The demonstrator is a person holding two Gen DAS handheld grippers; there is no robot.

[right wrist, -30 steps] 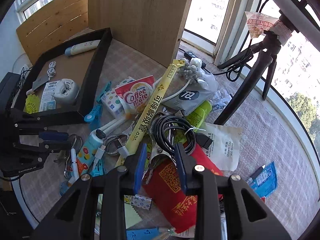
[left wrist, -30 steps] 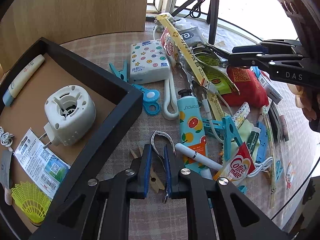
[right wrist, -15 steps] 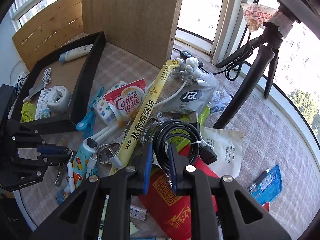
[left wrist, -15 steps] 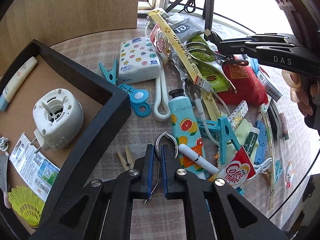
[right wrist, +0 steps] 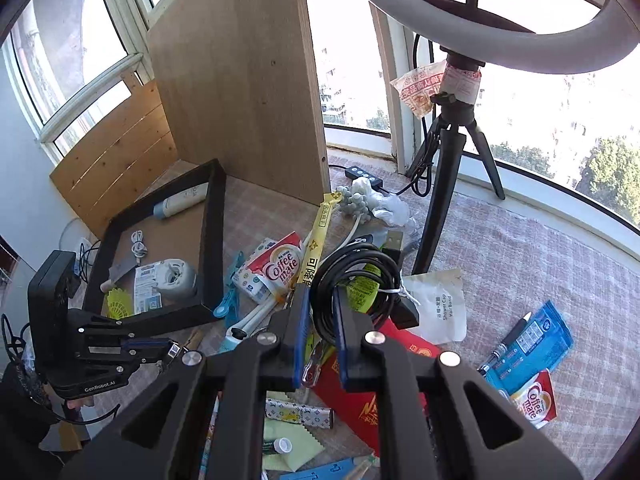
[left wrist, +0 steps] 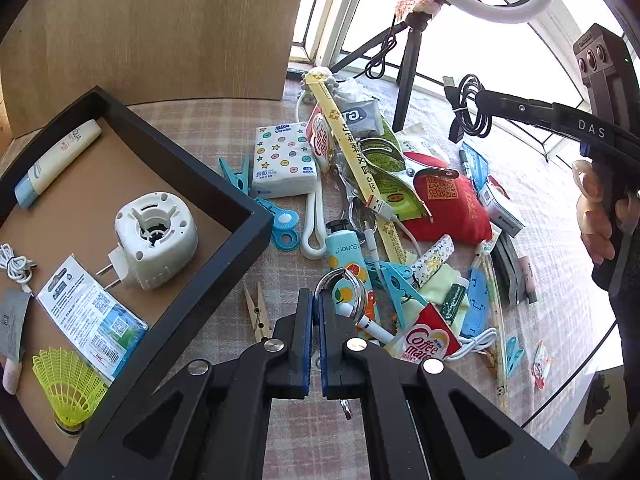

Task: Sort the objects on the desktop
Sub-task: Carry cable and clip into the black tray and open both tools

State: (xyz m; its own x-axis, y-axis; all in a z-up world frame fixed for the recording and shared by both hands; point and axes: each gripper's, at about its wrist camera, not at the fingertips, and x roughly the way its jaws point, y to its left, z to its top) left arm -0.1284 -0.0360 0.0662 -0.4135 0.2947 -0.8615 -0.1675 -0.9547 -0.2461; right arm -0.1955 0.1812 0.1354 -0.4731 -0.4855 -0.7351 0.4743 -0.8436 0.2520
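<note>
In your left wrist view, your left gripper (left wrist: 316, 308) is clenched on the metal nail nippers (left wrist: 340, 280): the blue pads pinch the thin steel handles, the curved spring loop stands up past the fingertips, and the tool's long axis runs along the fingers, its far end showing below the jaws. The nippers hang above the checked tablecloth (left wrist: 224, 128), just in front of the hand cream tube (left wrist: 346, 252) and near the wooden clothespin (left wrist: 256, 312). To the left, the black-framed tray (left wrist: 188, 168) with a brown base holds a white ribbed plug-in device (left wrist: 156, 236), a yellow plastic shuttlecock (left wrist: 68, 384) and a white tube (left wrist: 56, 160). Across the pile, your right gripper (left wrist: 480, 98) carries a coiled black cable (left wrist: 470, 108) in the air, one plug pointing upward and left, the other hanging down. In your right wrist view, the right gripper (right wrist: 320, 308) grips that glossy round coil (right wrist: 352, 280), tied with a white twist band; the loop stands upright between the fingers, its bulky black plug (right wrist: 404, 312) drooping to the right. It sits above the red pouch (right wrist: 360, 400) and the yellow-green packet (right wrist: 364, 288). The long yellow sachet (right wrist: 316, 248) lies slanted, pointing toward the wooden board (right wrist: 240, 72). The left gripper (right wrist: 168, 350) shows at lower left, shiny metal at its tips.
</note>
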